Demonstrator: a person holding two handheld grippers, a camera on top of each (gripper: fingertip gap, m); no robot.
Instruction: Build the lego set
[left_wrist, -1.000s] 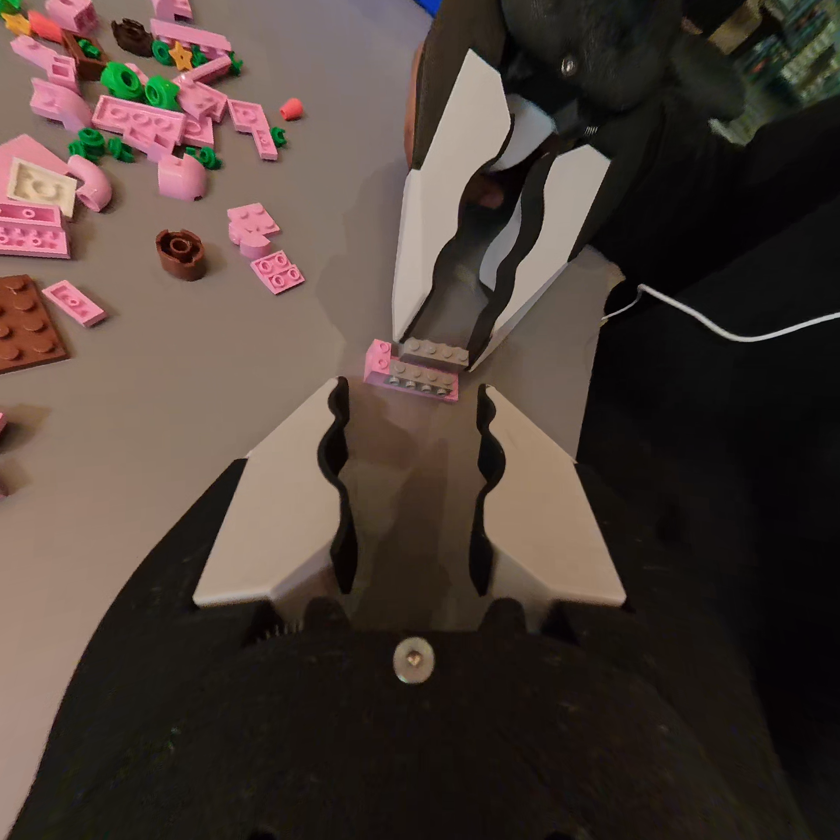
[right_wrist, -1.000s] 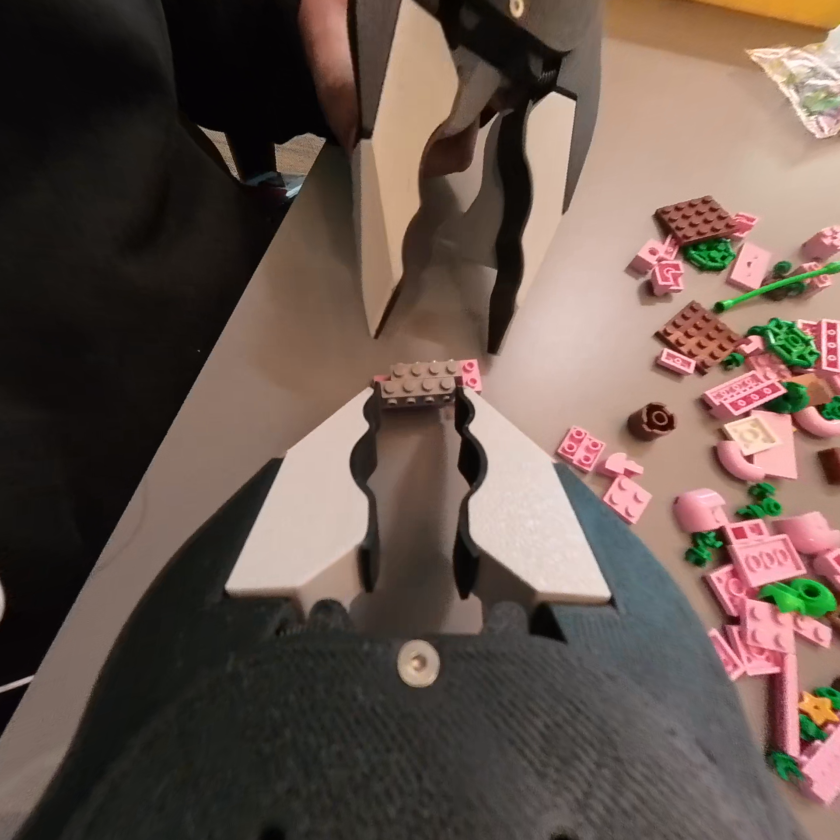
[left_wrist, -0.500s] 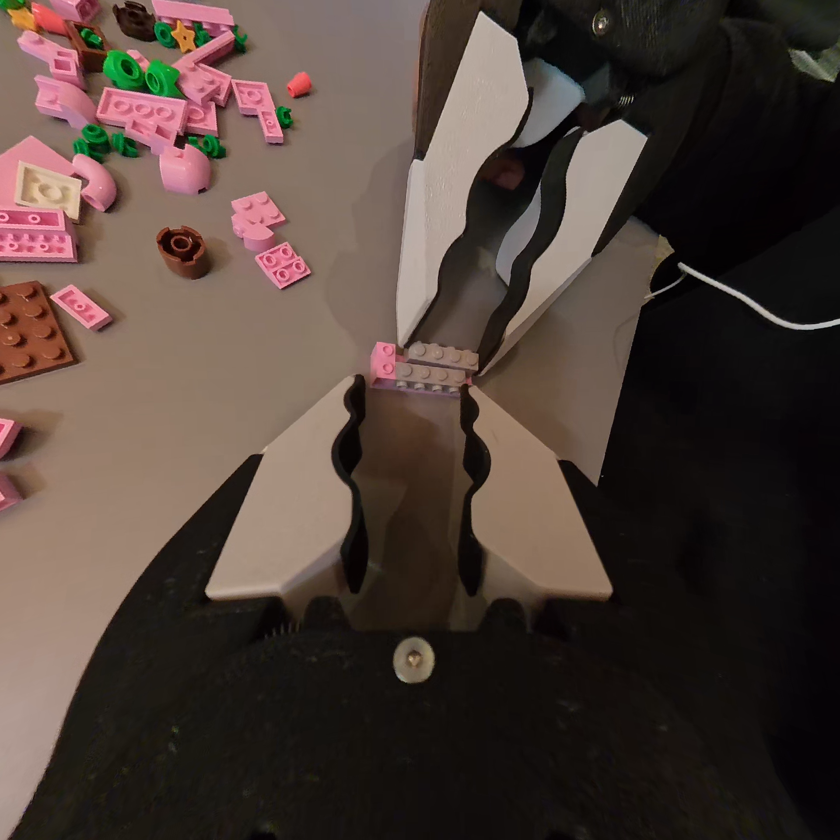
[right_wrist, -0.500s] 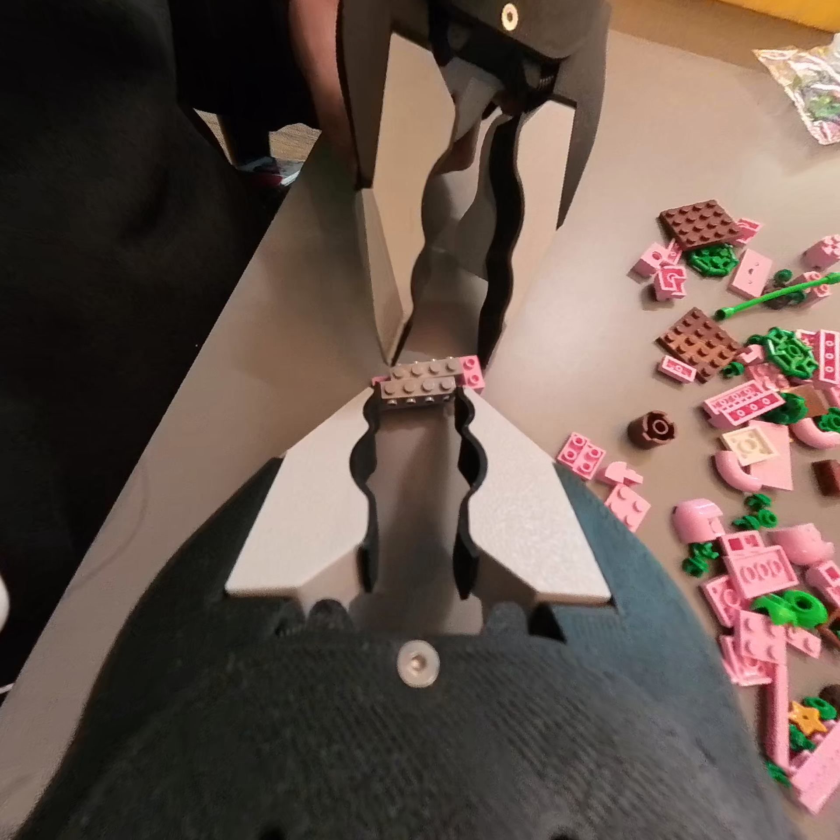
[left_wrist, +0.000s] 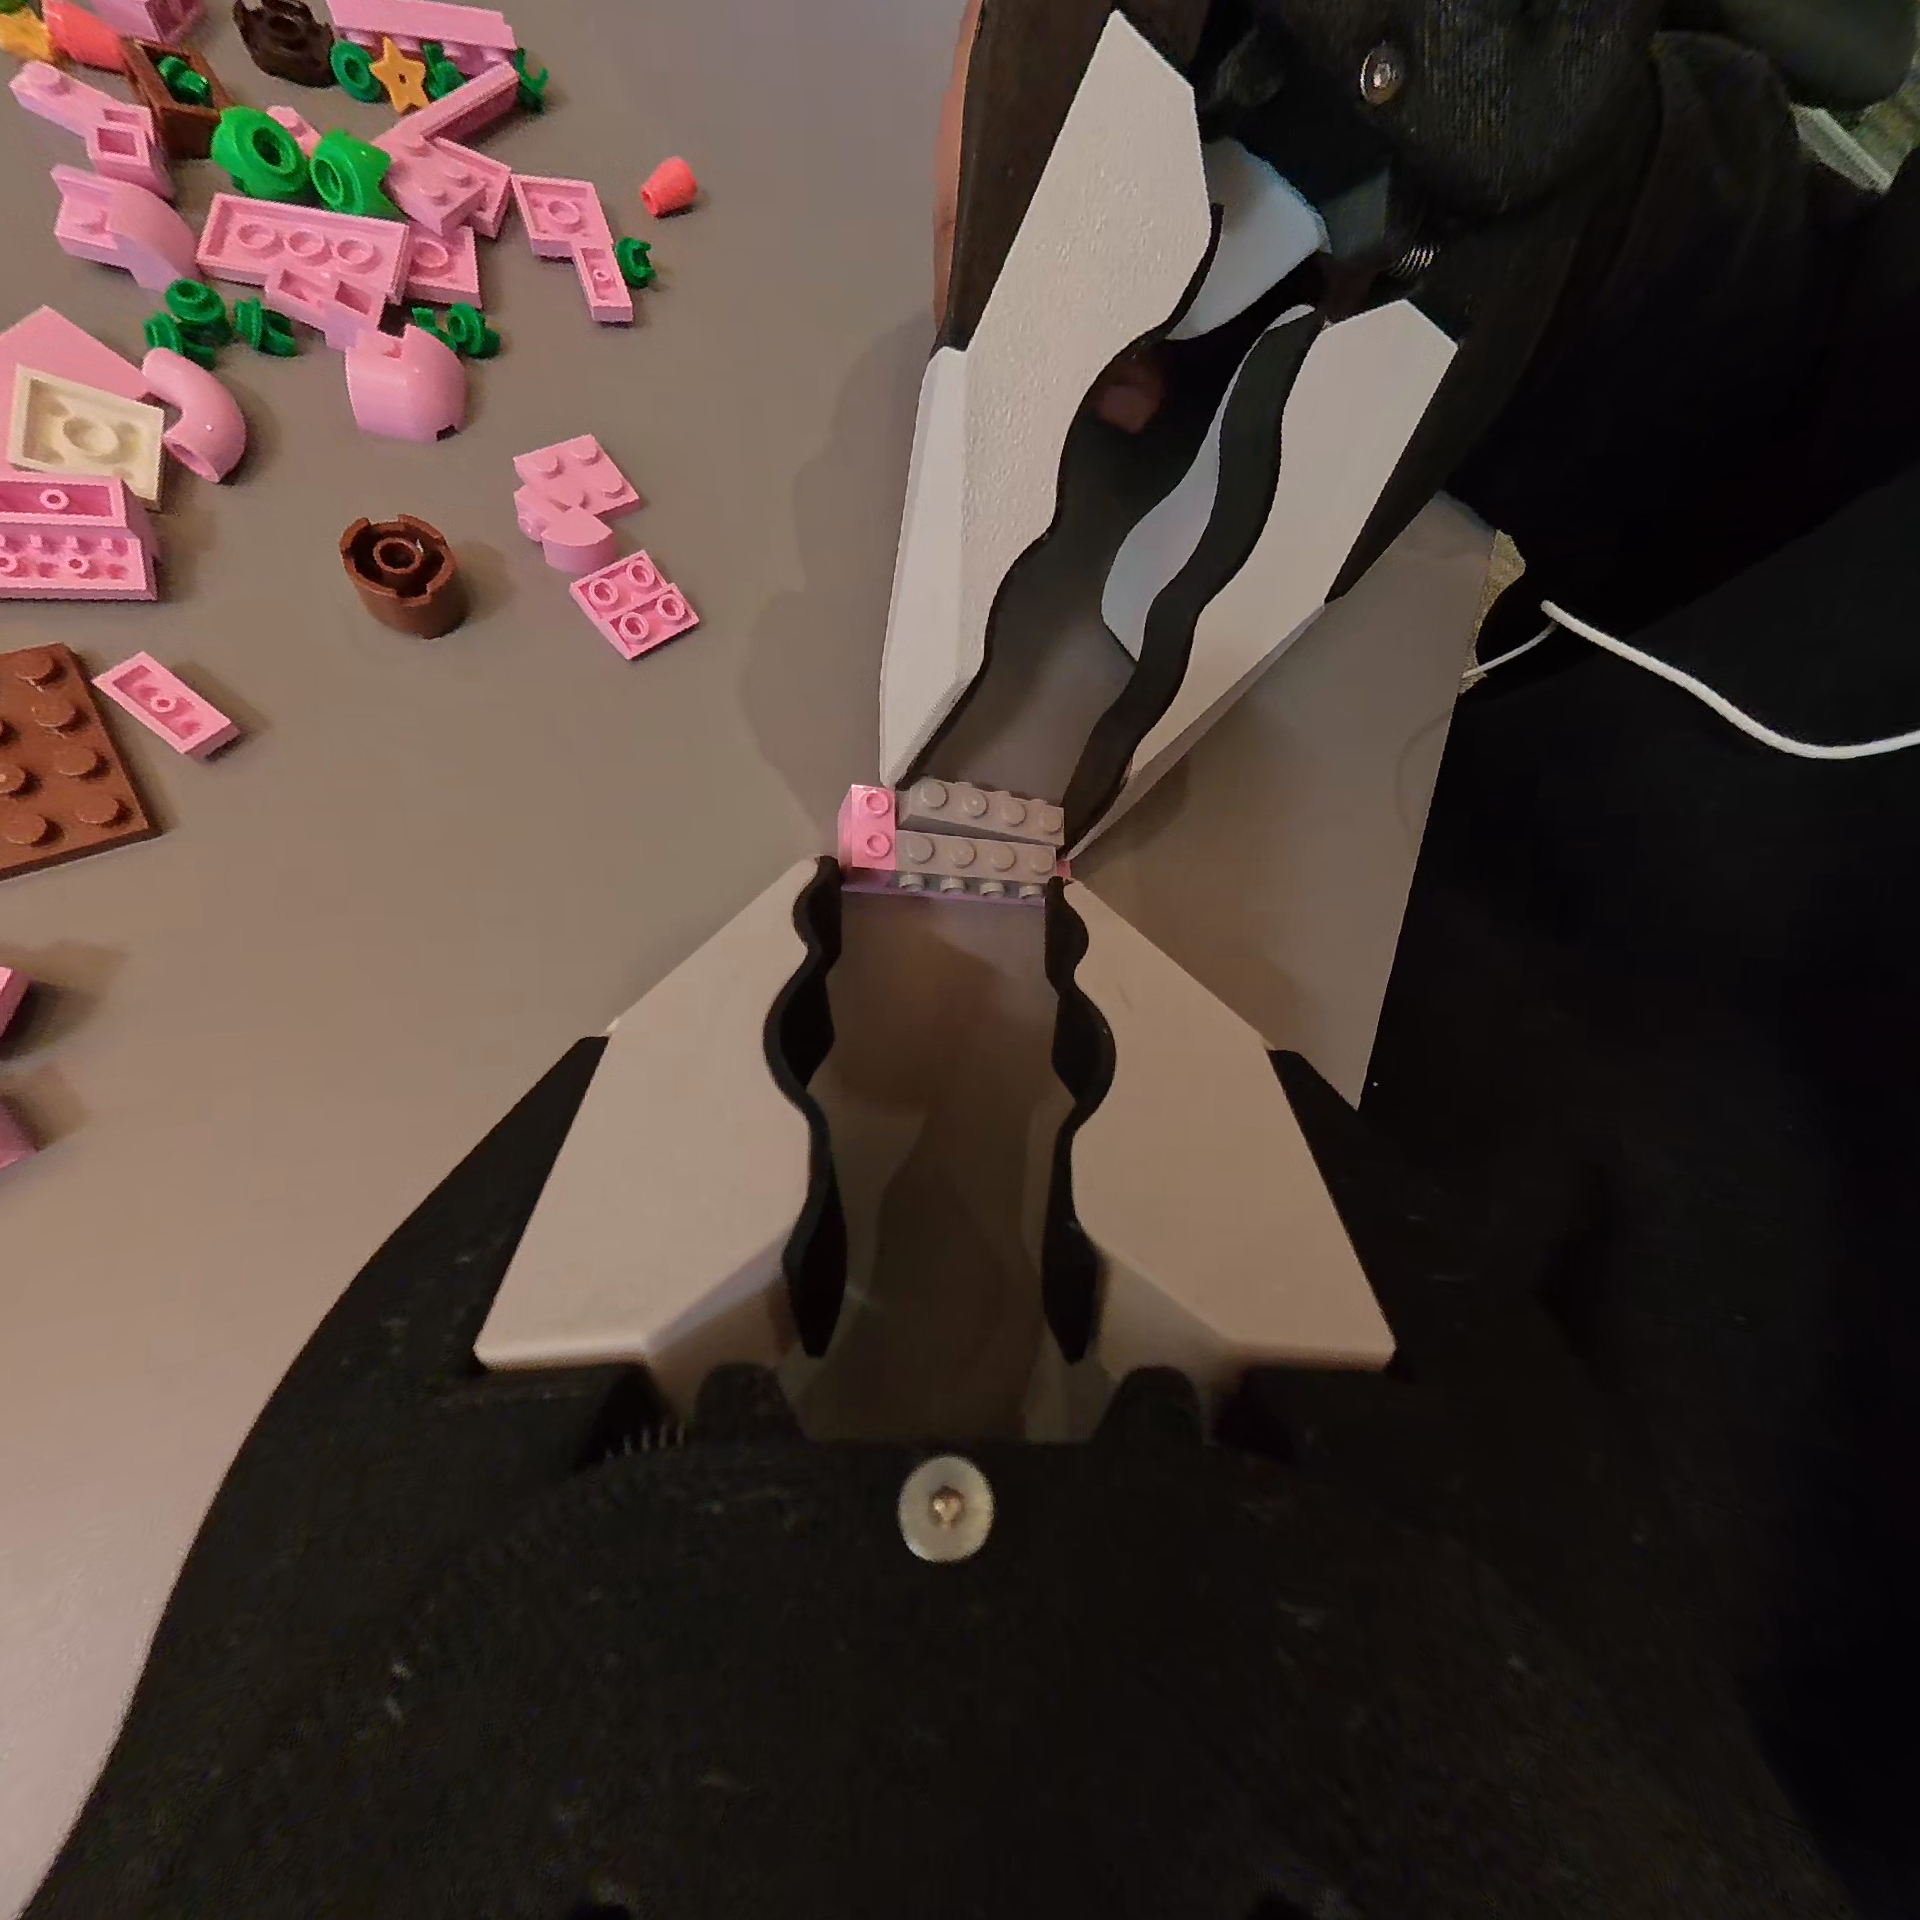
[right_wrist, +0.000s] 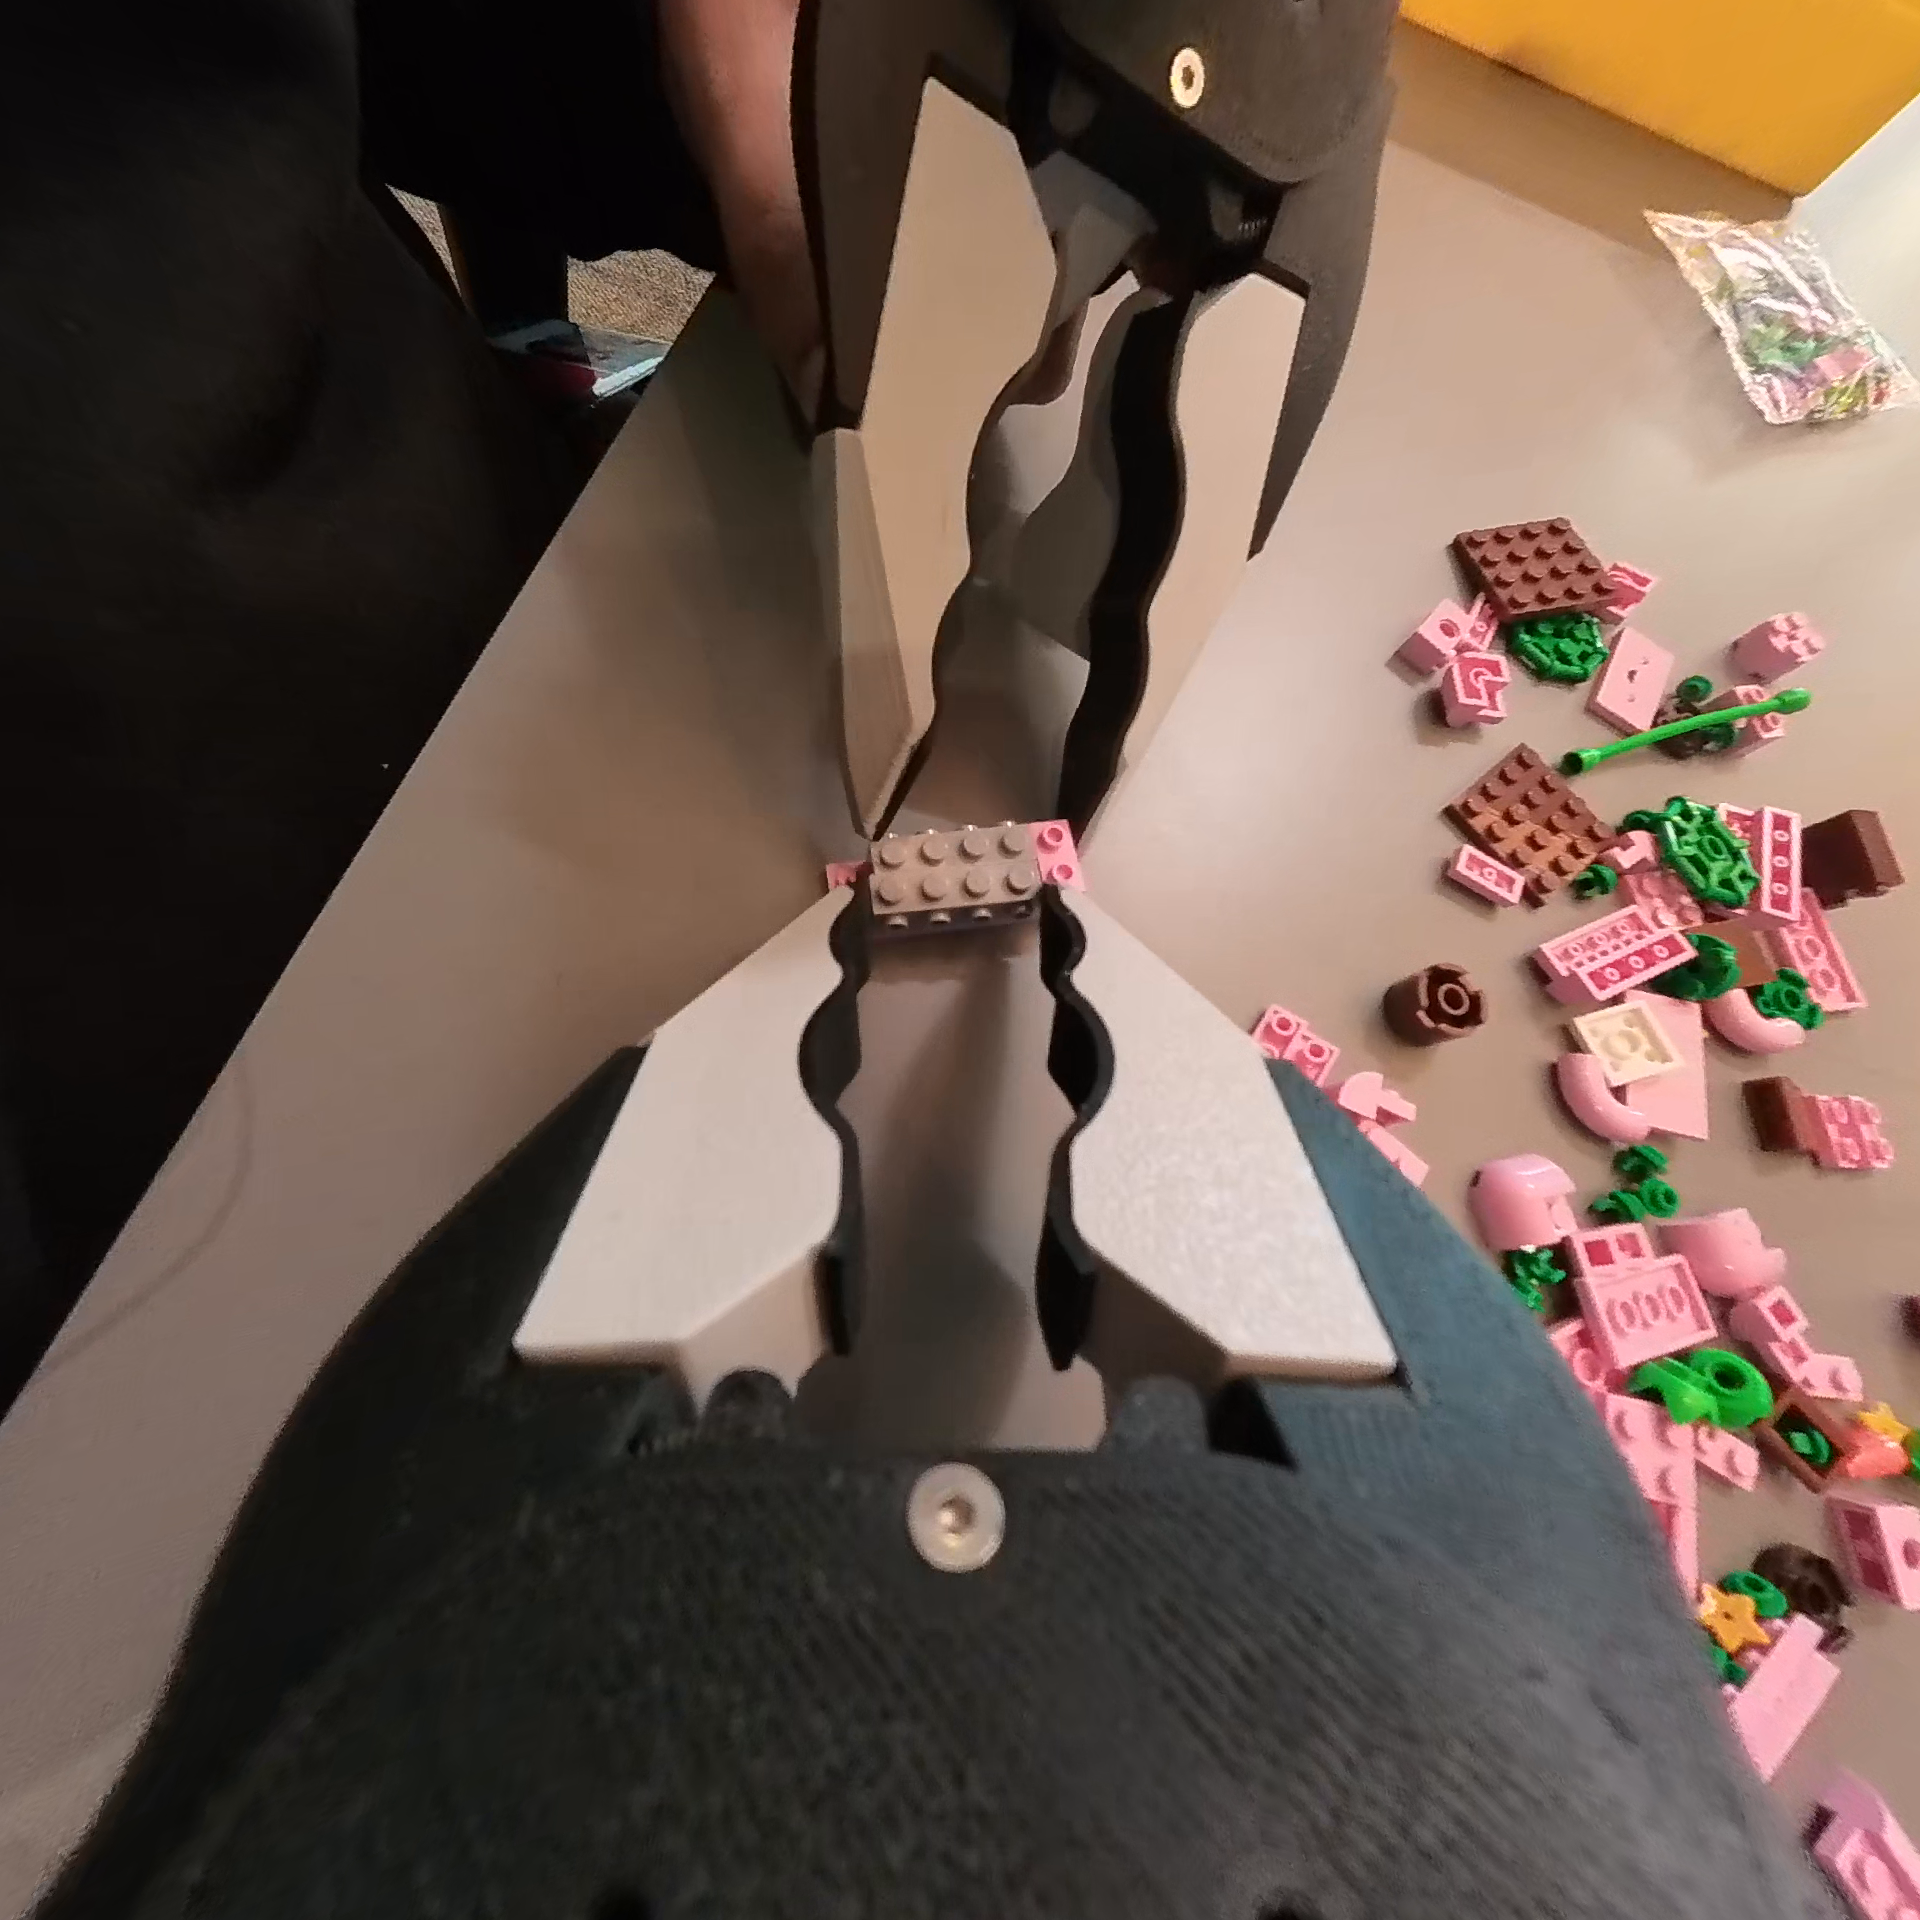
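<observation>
- The left gripper (left_wrist: 940, 883) and right gripper (right_wrist: 951, 914) both clamp the small grey-and-pink assembly (left_wrist: 961, 836) from opposite sides, near the surface (left_wrist: 520, 883) edge.
- Loose bricks (left_wrist: 312, 249) lie at 10 o'clock in the left view.
- Risk: uneven squeezing could split the grey bricks apart, or twist the assembly out and off the edge.
</observation>
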